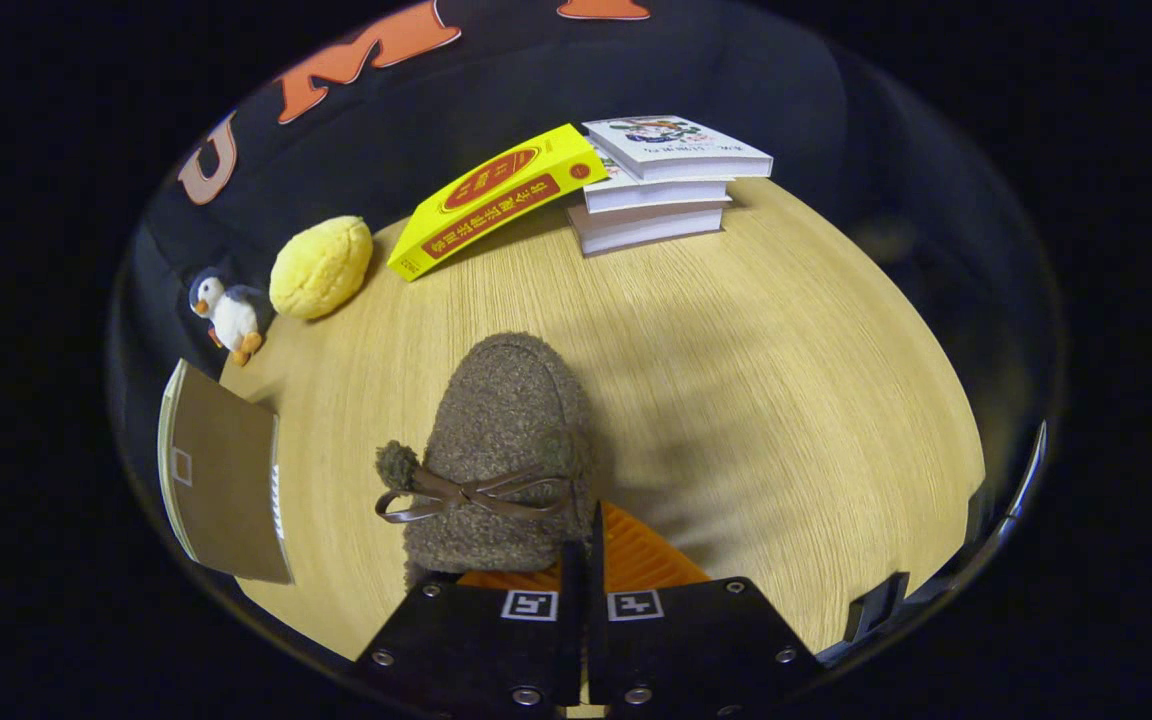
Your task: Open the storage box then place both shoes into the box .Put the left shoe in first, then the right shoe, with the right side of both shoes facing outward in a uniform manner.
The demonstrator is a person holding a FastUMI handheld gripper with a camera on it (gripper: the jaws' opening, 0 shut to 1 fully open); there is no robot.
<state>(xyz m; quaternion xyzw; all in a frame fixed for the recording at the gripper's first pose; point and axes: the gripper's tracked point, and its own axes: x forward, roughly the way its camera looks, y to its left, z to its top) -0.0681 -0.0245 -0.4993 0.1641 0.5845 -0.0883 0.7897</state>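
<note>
Just ahead of gripper [584,560], fuzzy brown shoe [501,450] hangs above tabletop [756,380], toe away. Jaws nearly closed, pinching shoe's rear rim, orange lining beside shoe. Storage box's whereabouts unclear. Keep pinch firm, shoe level, right side outward.

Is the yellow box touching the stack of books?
Touching. The gripper view shows the yellow box tilted, its raised end resting against the stack of books.

Gripper cam rides above the fingers [584,560], tilted down at the table [756,400]; shoe [506,450] close at 12 o'clock, books [656,185] far at 12.
</note>
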